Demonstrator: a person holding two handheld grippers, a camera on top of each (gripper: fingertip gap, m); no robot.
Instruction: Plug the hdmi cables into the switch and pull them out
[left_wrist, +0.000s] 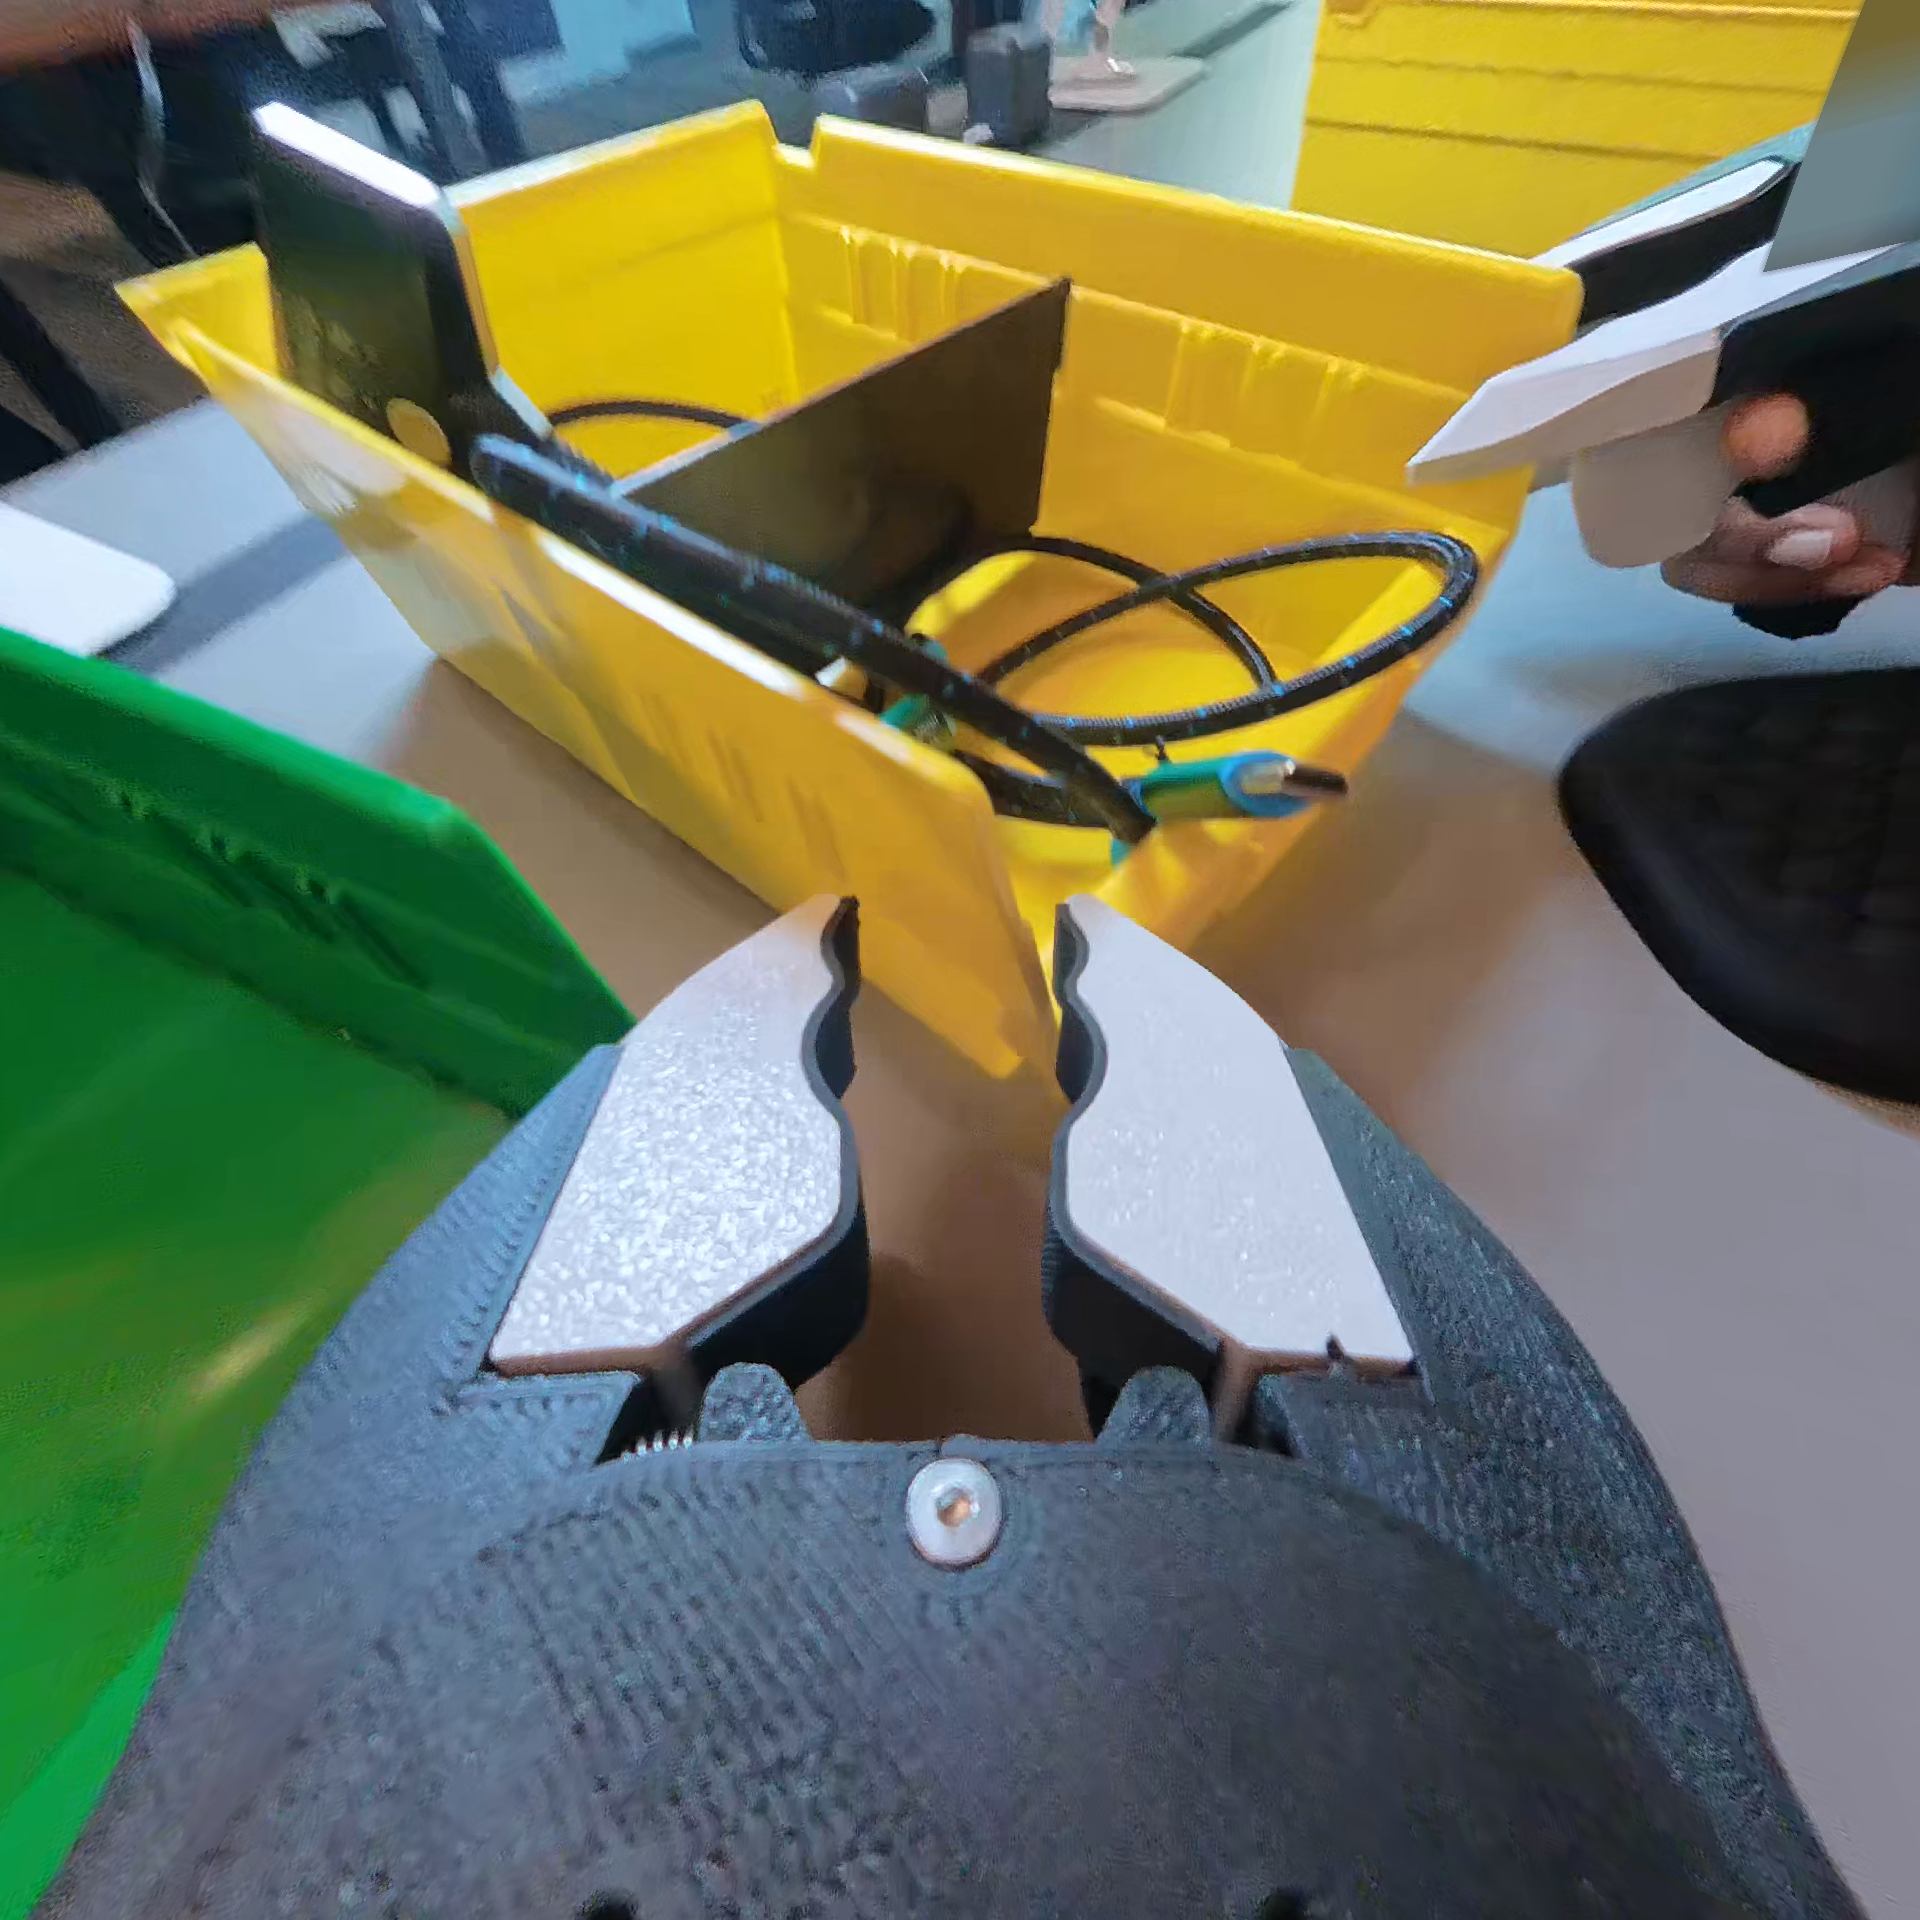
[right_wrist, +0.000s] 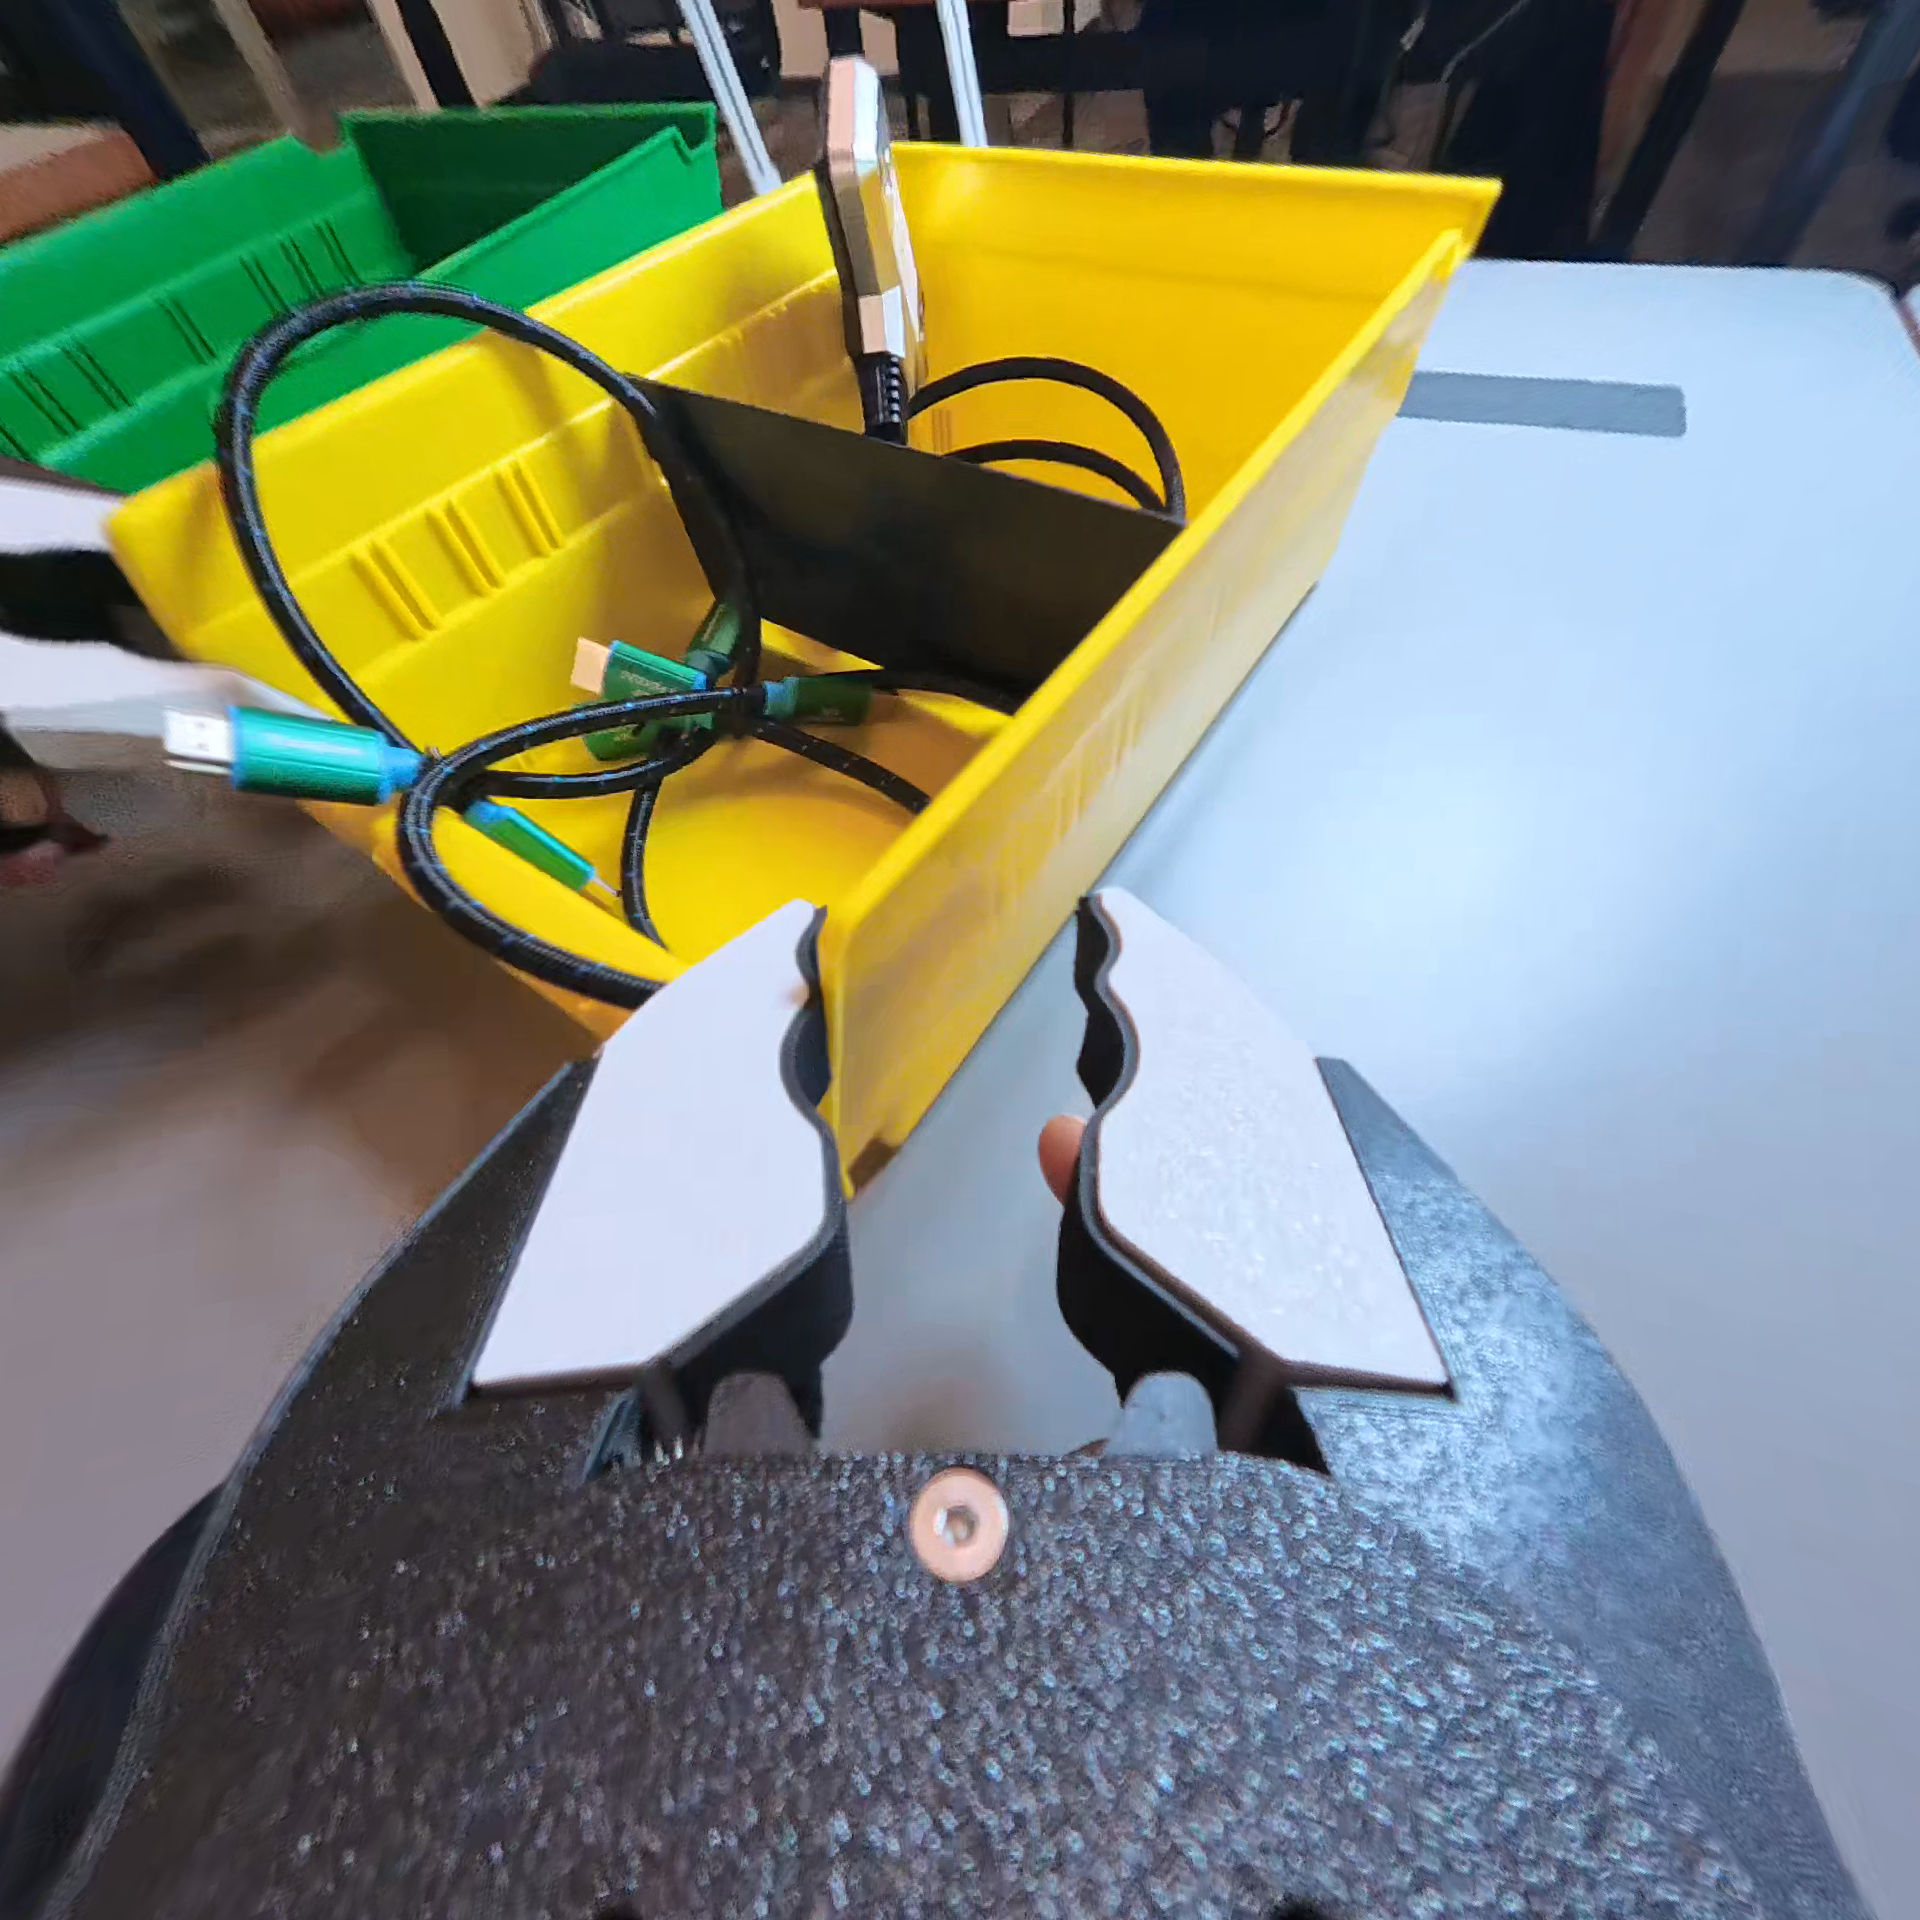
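Observation:
A yellow bin (left_wrist: 727, 727) (right_wrist: 1143, 727) with a black divider (left_wrist: 883, 436) (right_wrist: 914, 540) stands on the table. The black, silver-edged switch (left_wrist: 353, 301) (right_wrist: 868, 229) leans upright in its far compartment with one braided cable (left_wrist: 727, 582) plugged in. Several loose HDMI cables with green plugs (right_wrist: 644, 675) lie in the near compartment. One blue-green plug (left_wrist: 1236, 784) (right_wrist: 291, 753) pokes out over the bin's low front. My left gripper (left_wrist: 956, 914) (right_wrist: 125, 608) is open and empty before the bin. My right gripper (right_wrist: 951, 914) (left_wrist: 1475, 364) is open and empty, straddling the bin's wall end.
A green bin (left_wrist: 208, 987) (right_wrist: 312, 239) stands close beside the yellow one. A second yellow bin (left_wrist: 1558, 94) is farther back. A hand (left_wrist: 1787, 540) holds the right gripper. A dark rounded object (left_wrist: 1766, 883) sits at the table's right. The grey tabletop (right_wrist: 1558, 727) stretches right of the bin.

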